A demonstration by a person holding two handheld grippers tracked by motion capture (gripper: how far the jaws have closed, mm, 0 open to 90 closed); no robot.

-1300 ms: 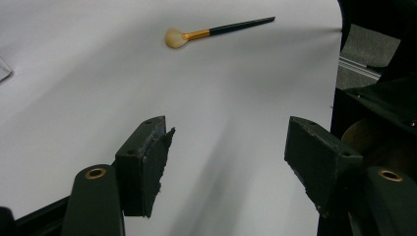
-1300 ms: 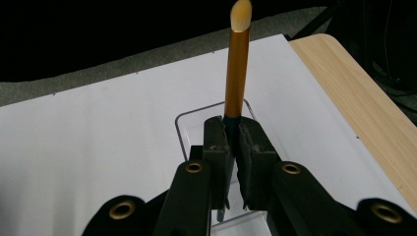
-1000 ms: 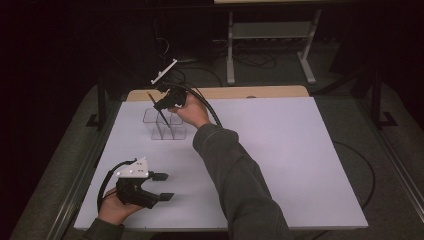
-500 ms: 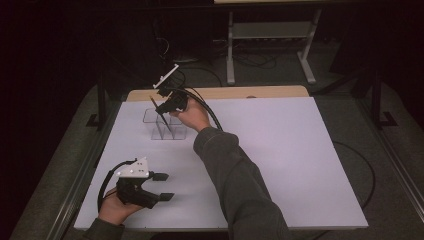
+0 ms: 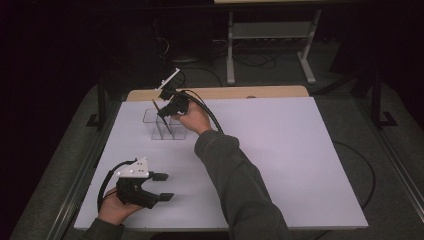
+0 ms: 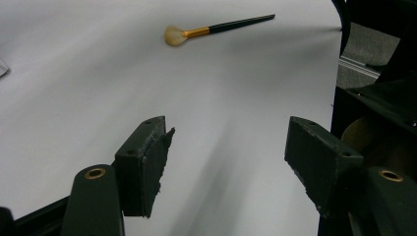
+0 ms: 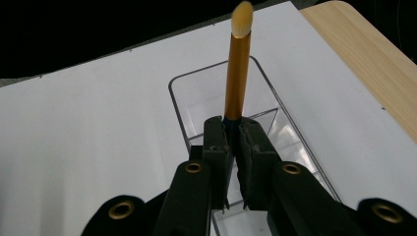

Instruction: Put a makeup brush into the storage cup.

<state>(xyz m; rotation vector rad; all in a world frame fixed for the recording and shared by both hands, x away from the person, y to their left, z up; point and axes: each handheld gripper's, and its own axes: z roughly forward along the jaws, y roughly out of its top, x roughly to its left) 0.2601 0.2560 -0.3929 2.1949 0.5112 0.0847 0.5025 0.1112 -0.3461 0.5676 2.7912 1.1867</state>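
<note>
So, right gripper (image 7: 234, 142) clamped tight on a gold-handled brush (image 7: 238, 73), jaws pressed together around the handle's lower end, bristle tip sticking straight out ahead of them and up. Sitting directly under and past those jaws: a clear plastic organizer (image 7: 184, 105) with dividers, brush poised above its compartments rather than resting in any one of them, as far as the right gripper view lets on. Off to the right of the jaws, white table cover (image 7: 88, 147) ending at a strip of bare wood tabletop (image 7: 366, 59). From the high view, same right gripper (image 5: 167, 107) held over the organizer (image 5: 150, 117) at the far left part of the white sheet, brush (image 5: 162, 117) angled down through it as a thin dark line, hand (image 5: 192, 120) wrapped behind. Left gripper (image 6: 228, 162) wide open, nothing between the jaws, just plain white surface. Well ahead of those jaws and a bit left: a second brush (image 6: 216, 29), black handle, gold ferrule, pale fluffy head, lying flat on the sheet. High view puts the left gripper (image 5: 160, 186) low near the front left edge, well apart from the organizer, cradled in the left hand (image 5: 115, 210).
</note>
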